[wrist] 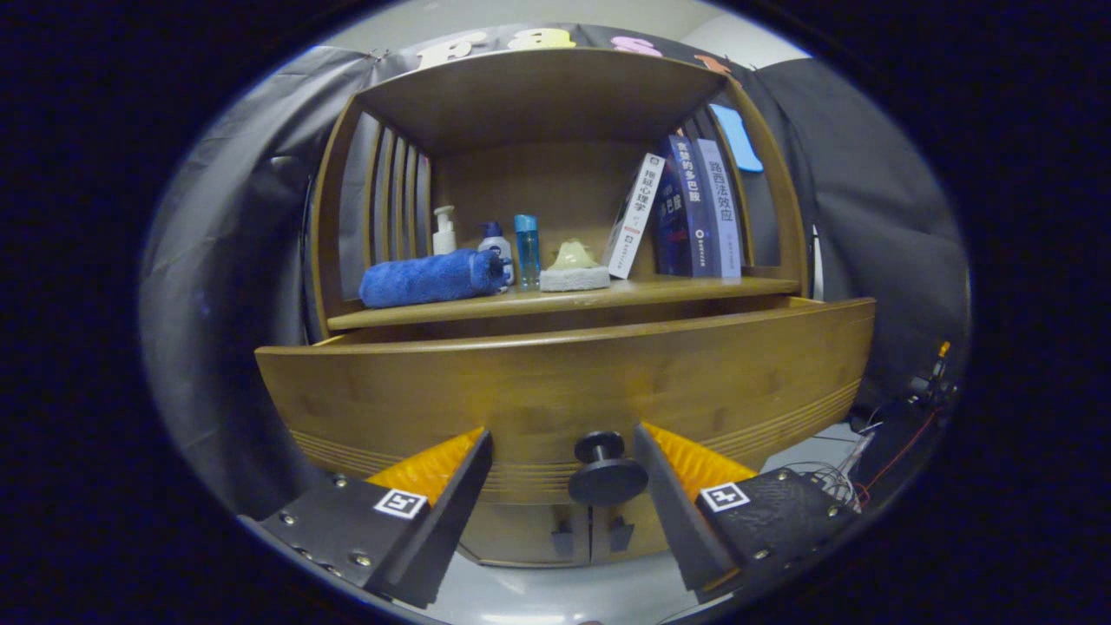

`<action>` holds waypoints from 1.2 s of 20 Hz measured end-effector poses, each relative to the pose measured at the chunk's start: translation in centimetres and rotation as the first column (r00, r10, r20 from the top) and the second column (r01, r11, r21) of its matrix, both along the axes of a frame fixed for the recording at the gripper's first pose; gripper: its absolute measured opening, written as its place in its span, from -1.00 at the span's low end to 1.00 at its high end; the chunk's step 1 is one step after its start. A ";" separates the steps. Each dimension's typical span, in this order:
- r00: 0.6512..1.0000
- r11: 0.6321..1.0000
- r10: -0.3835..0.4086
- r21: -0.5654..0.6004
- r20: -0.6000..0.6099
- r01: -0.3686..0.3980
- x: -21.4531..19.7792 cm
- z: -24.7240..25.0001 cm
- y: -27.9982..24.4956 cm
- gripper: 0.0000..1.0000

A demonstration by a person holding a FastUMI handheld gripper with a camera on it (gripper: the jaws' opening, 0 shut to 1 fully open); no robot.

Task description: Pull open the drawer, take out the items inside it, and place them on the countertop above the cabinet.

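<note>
Drawer [564, 382] standing pulled out below the bench [564, 299], knob [605, 469] between the released jaws of the gripper [562, 451], untouched. Contents hidden behind drawer front; towel [430, 278] on bench.

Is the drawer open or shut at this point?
Open: the drawer front stands forward of the shelf; the gripper fingers are spread, the knob between them.

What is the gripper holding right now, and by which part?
Nothing. The gripper is open, its fingers on either side of the drawer knob without pressing on it.
</note>
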State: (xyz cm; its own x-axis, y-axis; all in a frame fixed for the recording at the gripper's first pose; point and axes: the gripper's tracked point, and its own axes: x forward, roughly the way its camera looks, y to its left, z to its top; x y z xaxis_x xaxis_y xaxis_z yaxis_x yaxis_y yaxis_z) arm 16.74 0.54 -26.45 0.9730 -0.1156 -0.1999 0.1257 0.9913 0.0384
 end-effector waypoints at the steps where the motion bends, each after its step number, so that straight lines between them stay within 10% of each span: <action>1: 1.000 1.000 0.002 -0.001 -0.002 -0.002 1.0 -0.1 -0.1 0.98; 15: 1.000 1.000 0.009 -0.006 -0.030 -0.009 6.8 -0.3 -0.2 0.98; 24: 0.999 0.999 0.043 -0.017 -0.015 -0.044 3.2 3.7 0.8 0.98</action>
State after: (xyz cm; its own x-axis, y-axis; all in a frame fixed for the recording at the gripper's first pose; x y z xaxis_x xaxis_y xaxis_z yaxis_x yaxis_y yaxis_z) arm 19.99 1.37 -22.80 0.9740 -0.0769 -0.2129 0.0829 0.9964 0.0193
